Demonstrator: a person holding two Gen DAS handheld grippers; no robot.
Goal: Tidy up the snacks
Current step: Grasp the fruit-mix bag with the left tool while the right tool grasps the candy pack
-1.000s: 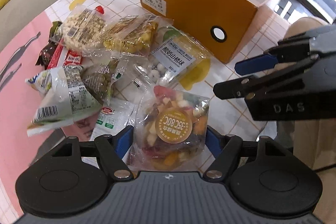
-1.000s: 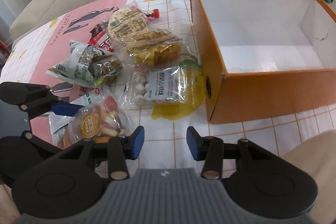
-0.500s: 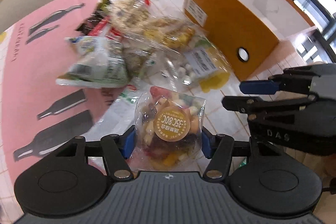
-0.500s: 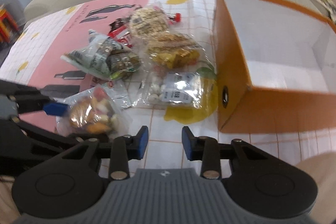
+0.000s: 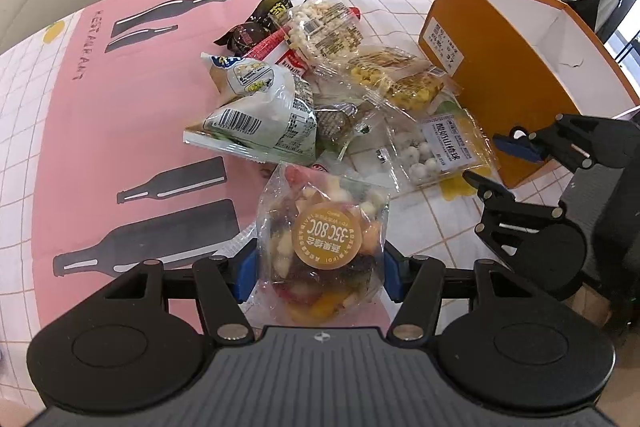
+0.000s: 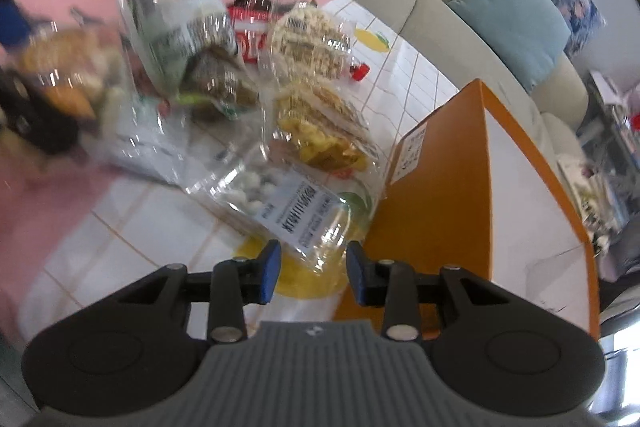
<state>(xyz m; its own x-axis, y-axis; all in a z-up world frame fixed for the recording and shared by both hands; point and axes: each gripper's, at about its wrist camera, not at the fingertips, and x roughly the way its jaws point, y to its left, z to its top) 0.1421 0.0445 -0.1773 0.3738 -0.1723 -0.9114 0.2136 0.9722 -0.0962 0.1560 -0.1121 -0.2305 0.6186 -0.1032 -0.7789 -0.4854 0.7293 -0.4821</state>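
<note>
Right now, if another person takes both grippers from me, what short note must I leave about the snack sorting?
Left gripper: shut on the clear bag of mixed dried fruit with the round orange sticker.
Right gripper: holds nothing; a corner of the clear bag of white candy balls with the pale label lies between its fingers, pads not pressing.
The orange cardboard box with the white inside shows no snack inside.
Done: one bag gripped, none boxed.
Left: all the other packets, piled on the tablecloth beside the box.
</note>
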